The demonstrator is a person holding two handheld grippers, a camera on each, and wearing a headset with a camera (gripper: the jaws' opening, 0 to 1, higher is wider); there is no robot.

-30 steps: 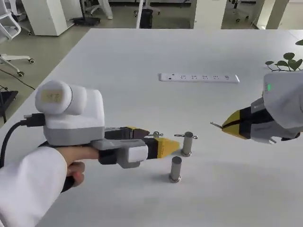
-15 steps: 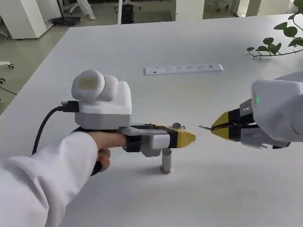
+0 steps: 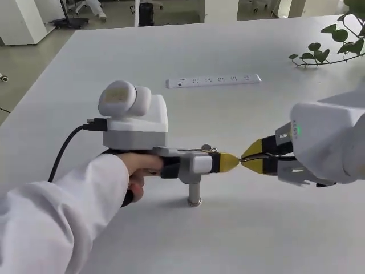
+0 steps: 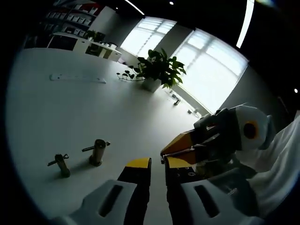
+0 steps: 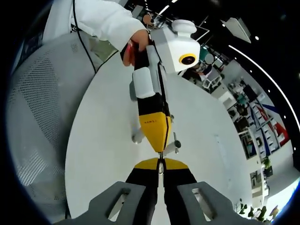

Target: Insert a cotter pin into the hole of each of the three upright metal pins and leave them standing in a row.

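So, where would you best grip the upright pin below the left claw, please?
Probably the upright pin by its lower shaft, from the side and level: it is a slim cylinder, and a neighbour's cotter pin crosses near the top.

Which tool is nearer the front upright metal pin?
Left. The left tool passes right by the front metal pin, its body hiding the pin's top. The right tool, holding a cotter pin, is off to its right, tip to tip with the left.
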